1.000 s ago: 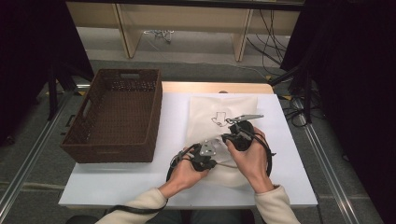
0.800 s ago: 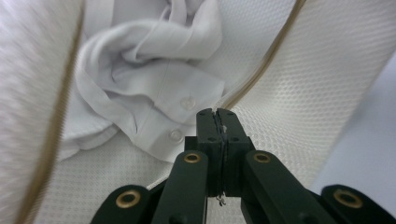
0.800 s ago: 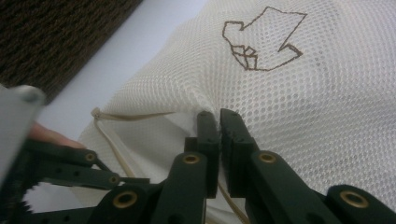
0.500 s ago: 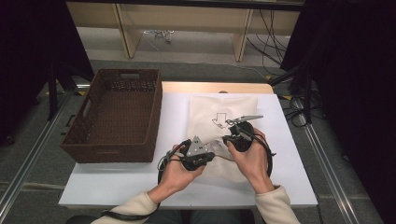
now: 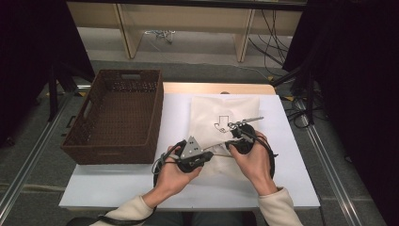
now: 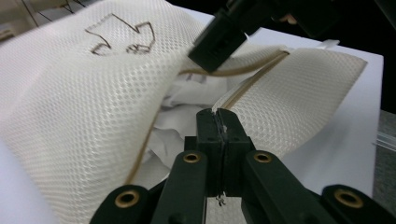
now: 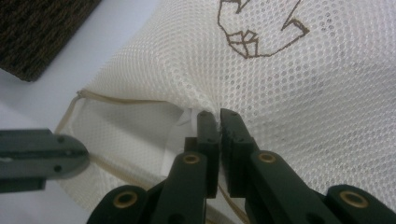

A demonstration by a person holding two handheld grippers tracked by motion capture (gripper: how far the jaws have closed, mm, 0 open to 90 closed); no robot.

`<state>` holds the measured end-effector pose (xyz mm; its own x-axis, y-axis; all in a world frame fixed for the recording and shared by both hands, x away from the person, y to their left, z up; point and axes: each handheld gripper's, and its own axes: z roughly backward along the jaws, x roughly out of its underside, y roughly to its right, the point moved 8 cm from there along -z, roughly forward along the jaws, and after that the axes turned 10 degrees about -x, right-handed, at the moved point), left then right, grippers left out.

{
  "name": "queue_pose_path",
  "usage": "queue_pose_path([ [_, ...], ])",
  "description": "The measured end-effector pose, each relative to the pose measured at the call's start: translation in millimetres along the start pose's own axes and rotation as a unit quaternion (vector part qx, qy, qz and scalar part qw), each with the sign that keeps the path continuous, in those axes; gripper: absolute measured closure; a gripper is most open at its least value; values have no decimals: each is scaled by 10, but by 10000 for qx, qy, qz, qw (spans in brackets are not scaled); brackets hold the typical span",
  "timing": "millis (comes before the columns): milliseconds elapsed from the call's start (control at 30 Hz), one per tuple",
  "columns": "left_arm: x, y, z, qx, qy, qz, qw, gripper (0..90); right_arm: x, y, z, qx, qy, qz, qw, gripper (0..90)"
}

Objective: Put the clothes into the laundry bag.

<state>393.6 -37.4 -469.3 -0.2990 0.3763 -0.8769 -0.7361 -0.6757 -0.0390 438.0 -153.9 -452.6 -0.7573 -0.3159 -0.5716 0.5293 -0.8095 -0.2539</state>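
Note:
A white mesh laundry bag with a brown stitched emblem lies on the white table. Its near edge gapes, and white cloth shows inside. My left gripper is shut on the bag's lower zipper edge, seen close up as jaws pressed together. My right gripper is shut on the upper mesh edge of the opening; its jaws pinch the netting just below the emblem. The two grippers hold the edges apart, a short way from each other.
An empty brown wicker basket stands on the table's left half, next to the bag. Bare table lies in front of the hands and right of the bag. Cables hang off the far right edge.
My left gripper has lifted and drawn a little to the left with the lower edge in it, so the bag's mouth gapes wider. The right gripper has stayed put.

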Motion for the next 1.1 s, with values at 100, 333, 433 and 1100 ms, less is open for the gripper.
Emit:
queue_pose_path([
  [100,19,-2,4,-68,-6,-140,9999,883,-17,-3,-9,12,123,2,9999,857],
  [333,103,24,3,2,-85,-160,9998,872,-59,-41,57,-48,193,248,9995,737],
  [433,149,63,7,121,-123,-272,9995,852,-85,-55,85,14,318,238,9992,688],
  [1100,262,-294,528,-388,315,-4,9988,300,-172,-106,184,-192,797,122,9966,560],
])
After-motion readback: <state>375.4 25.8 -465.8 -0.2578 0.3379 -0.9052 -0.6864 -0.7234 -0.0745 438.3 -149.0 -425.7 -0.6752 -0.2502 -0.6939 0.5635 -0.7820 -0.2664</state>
